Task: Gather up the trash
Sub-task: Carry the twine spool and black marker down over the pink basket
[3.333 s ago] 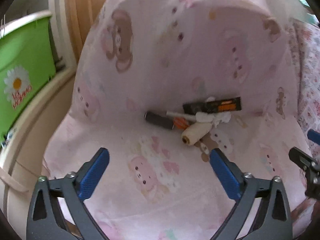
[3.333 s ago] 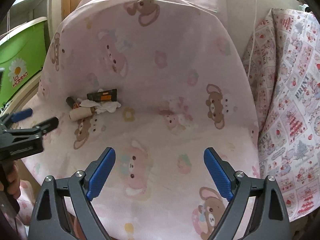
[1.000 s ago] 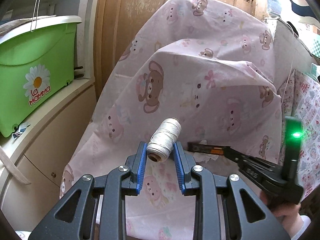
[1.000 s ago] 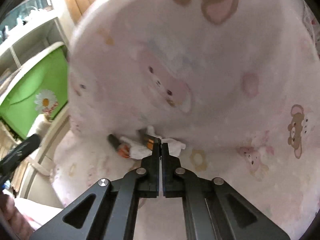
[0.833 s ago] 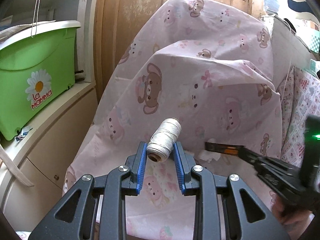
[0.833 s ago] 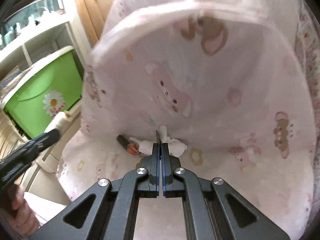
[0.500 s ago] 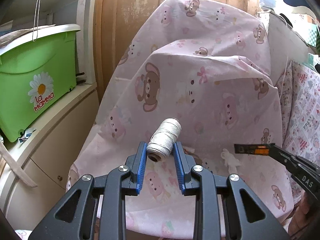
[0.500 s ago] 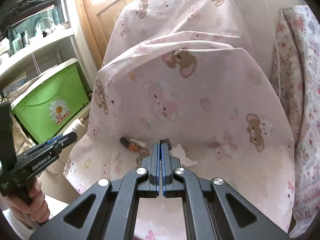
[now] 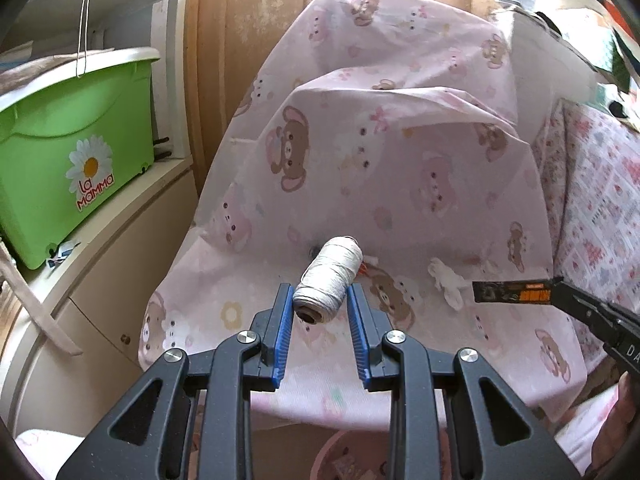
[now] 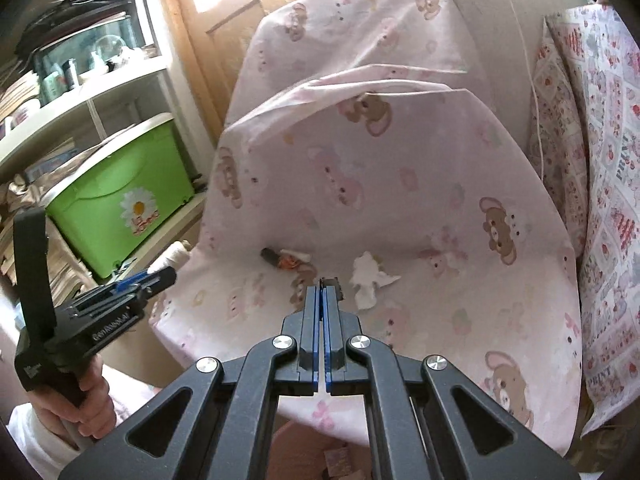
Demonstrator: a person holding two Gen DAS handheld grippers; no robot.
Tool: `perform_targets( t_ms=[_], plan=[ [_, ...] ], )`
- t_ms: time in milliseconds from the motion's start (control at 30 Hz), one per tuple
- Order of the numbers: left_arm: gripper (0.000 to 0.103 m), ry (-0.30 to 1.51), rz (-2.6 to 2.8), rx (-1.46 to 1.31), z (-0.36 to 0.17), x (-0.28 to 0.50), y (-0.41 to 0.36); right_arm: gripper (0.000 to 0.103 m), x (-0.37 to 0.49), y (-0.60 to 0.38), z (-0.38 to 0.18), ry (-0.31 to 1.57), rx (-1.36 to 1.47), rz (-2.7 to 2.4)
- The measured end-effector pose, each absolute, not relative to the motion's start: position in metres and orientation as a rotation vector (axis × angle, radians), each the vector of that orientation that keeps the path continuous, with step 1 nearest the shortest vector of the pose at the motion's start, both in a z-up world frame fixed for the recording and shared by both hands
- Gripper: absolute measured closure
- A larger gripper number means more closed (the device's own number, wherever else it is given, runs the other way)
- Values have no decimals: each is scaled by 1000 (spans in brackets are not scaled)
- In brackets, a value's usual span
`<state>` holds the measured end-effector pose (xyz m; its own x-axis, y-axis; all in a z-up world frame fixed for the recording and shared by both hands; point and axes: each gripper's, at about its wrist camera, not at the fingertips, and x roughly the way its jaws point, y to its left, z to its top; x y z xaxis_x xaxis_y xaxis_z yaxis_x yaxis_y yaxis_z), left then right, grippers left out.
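Note:
My left gripper [image 9: 319, 307] is shut on a white thread spool [image 9: 329, 277] and holds it above the front of the pink bear-print chair [image 9: 400, 168]. My right gripper [image 10: 322, 289] is shut on a flat black and orange wrapper [image 9: 512, 291], which shows edge-on in its own view [image 10: 331, 282]. On the seat lie a crumpled white tissue [image 10: 369, 276], a dark cylinder [image 10: 270, 256] and a small orange and white scrap [image 10: 294, 260]. The left gripper also shows in the right wrist view [image 10: 162, 276].
A green La Mamma bin [image 9: 68, 156] stands on a white cabinet [image 9: 100, 264] to the left. A patterned cloth [image 10: 608, 200] hangs at the right. A wooden door [image 9: 248, 40] is behind the chair. A pink container rim [image 9: 340, 450] shows below the seat's front edge.
Both grippers have drawn back from the chair with their loads. The wrapper has left the seat, and the tissue now lies apart from the other scraps.

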<state>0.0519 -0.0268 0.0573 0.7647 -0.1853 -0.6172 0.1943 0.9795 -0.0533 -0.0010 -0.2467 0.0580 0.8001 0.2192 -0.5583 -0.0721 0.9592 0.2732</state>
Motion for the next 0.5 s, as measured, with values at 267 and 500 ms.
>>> perform_targets(
  t_ms=[267, 500],
  plan=[
    [77, 653, -242, 19, 59, 4, -27, 101, -53, -213, 63, 605, 181, 254],
    [77, 717, -322, 69, 50, -17, -39, 101, -79, -186, 52, 680, 117, 338]
  ],
)
